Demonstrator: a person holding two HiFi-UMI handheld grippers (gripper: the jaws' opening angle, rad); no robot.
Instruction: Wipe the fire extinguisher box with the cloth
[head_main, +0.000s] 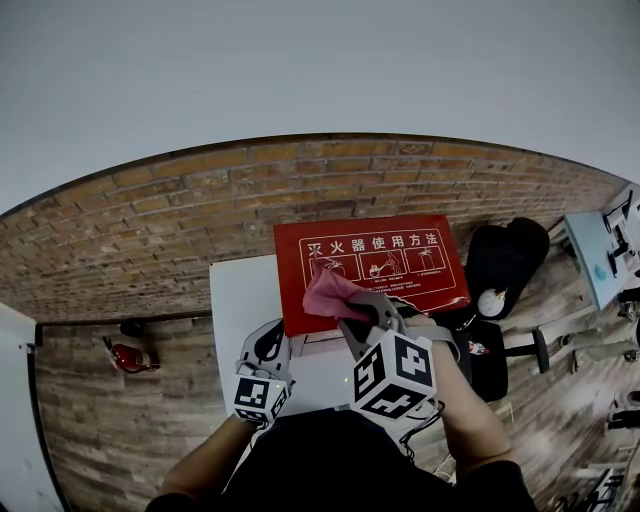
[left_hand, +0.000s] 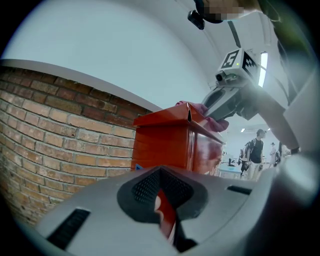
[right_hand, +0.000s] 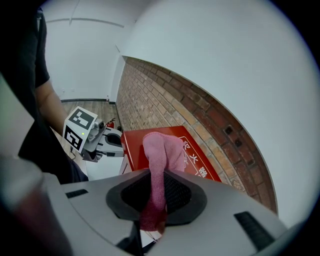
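Beside the brick wall (head_main: 150, 230), right gripper (right_hand: 159, 176) fingers (right_hand: 181, 194) pinch the cloth (right_hand: 162, 150) atop the box (right_hand: 132, 145); left gripper (left_hand: 162, 200) closed.

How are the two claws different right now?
The right claw pinches a pink cloth; the left claw is shut on nothing. The right claw tilts down over the top of the red box; the left claw points level at the box's side. Shared: both are grey and both are shut.
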